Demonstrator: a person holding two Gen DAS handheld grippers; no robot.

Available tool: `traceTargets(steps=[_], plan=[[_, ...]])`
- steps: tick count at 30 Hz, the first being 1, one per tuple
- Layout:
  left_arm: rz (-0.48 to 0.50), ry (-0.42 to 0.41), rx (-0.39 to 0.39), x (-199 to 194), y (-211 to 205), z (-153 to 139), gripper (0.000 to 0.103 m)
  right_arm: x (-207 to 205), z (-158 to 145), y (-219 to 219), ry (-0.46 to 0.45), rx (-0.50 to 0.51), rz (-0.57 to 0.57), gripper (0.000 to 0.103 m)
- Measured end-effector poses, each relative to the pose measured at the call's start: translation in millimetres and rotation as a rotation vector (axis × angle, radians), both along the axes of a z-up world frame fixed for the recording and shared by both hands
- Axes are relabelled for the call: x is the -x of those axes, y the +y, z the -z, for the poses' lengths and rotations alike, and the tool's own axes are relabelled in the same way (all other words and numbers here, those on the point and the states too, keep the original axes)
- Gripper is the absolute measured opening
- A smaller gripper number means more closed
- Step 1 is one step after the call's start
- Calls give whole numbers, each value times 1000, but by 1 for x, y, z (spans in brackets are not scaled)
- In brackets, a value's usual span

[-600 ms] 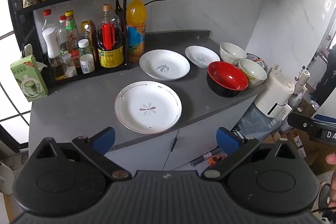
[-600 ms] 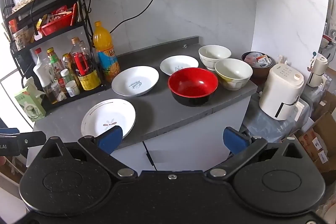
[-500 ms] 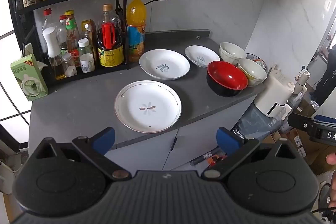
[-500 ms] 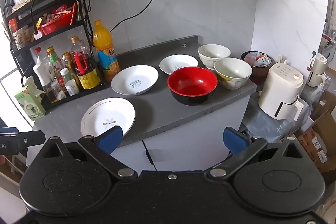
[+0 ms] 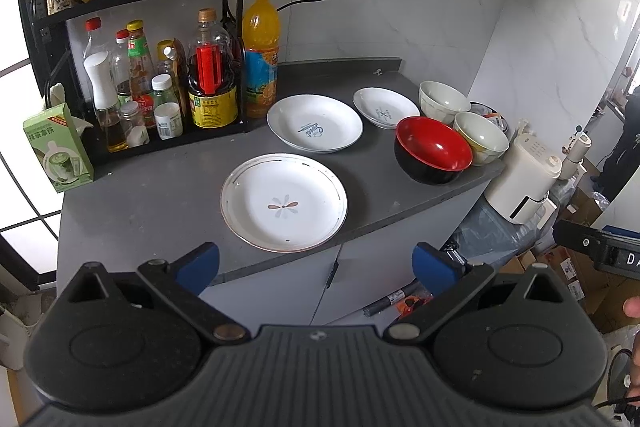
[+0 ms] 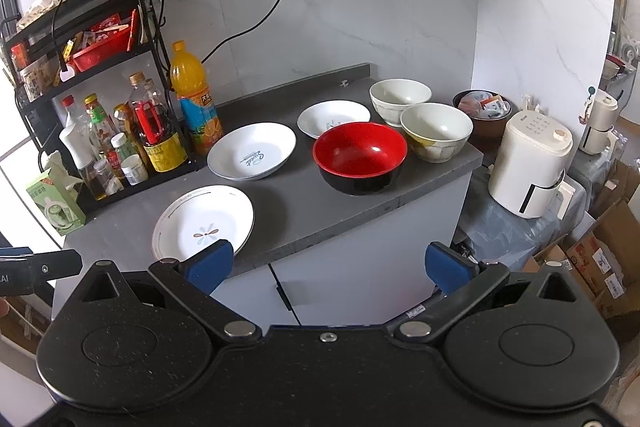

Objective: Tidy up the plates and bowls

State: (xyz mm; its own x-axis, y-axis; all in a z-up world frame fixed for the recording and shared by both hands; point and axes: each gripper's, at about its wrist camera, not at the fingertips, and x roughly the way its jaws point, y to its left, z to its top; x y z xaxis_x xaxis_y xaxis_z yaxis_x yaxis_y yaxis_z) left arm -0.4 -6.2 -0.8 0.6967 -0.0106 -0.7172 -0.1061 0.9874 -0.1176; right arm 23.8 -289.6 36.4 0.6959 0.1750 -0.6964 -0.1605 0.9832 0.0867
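- Honestly, from the left wrist view nothing had been sorted yet. The flower plate point(image 5: 283, 202) lay at the front edge of the grey counter point(image 5: 160, 195), nearest the left gripper point(image 5: 316, 263). Behind that plate sat a lettered plate point(image 5: 315, 123), and to its right a small plate point(image 5: 386, 107), then the red bowl point(image 5: 433, 150) with two cream bowls point(image 5: 480, 138) behind it, all apart.
- My worry was the flower plate: it hung close to the counter's lip, so a clumsy nudge could slide it off.
- The left gripper's blue pads point(image 5: 199, 263) stood wide apart, holding and touching nothing, short of the counter.
- From the right wrist view, the red bowl point(image 6: 360, 157) sat right of the flower plate point(image 6: 203, 223), near the counter's end; knocking it sideways could bump the cream bowl point(image 6: 436, 137) beside it.
- The right gripper point(image 6: 328, 263) was also spread wide and empty, clear of the counter.
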Motion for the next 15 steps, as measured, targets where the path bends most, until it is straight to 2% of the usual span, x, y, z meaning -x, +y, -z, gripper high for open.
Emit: traceTargets(steps=[15], plan=[[6, 0, 2, 3, -1, 1, 102, -1, 0, -1, 2, -5, 4, 103]])
